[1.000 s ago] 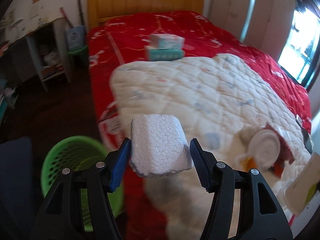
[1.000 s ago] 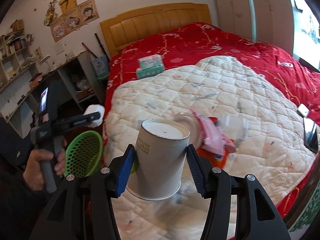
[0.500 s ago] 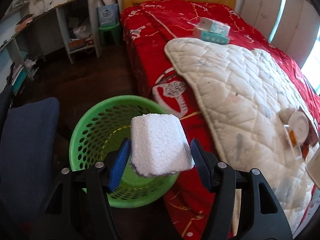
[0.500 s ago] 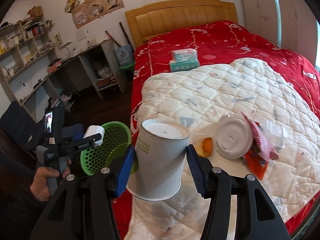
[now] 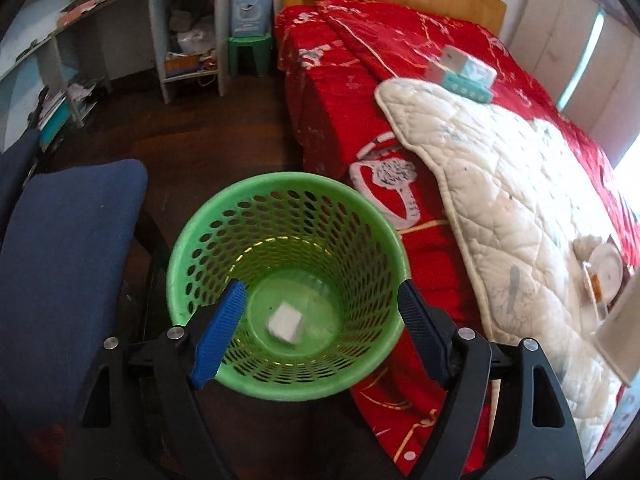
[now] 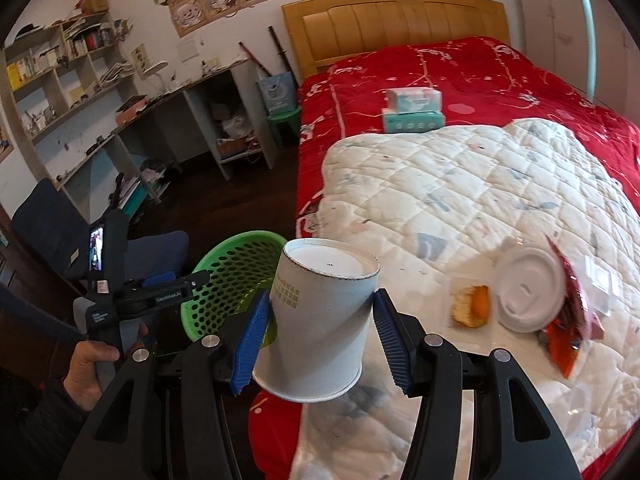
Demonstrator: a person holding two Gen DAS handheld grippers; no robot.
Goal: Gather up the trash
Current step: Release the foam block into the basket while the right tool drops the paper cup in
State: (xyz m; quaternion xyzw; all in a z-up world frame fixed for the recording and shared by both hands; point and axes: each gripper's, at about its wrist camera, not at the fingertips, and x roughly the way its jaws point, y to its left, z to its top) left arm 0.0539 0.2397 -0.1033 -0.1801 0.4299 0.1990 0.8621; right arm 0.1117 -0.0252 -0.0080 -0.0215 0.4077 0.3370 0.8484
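left gripper [image 5: 320, 332] above the green basket [image 5: 192, 240], jaws opening, empty, so the foam block [image 5: 285, 317] drops in | right gripper [image 6: 316, 344] clamps an upturned paper cup [image 6: 320, 320], near, binned next | lid [image 6: 528, 292] and wrappers [image 6: 568, 328] wait farther right on the bed [image 6: 460, 184]

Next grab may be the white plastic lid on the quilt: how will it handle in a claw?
The white plastic lid looks thin and light, so it likely flexes if squeezed. It lies against a red wrapper on soft quilt, so pushing probably slides it.
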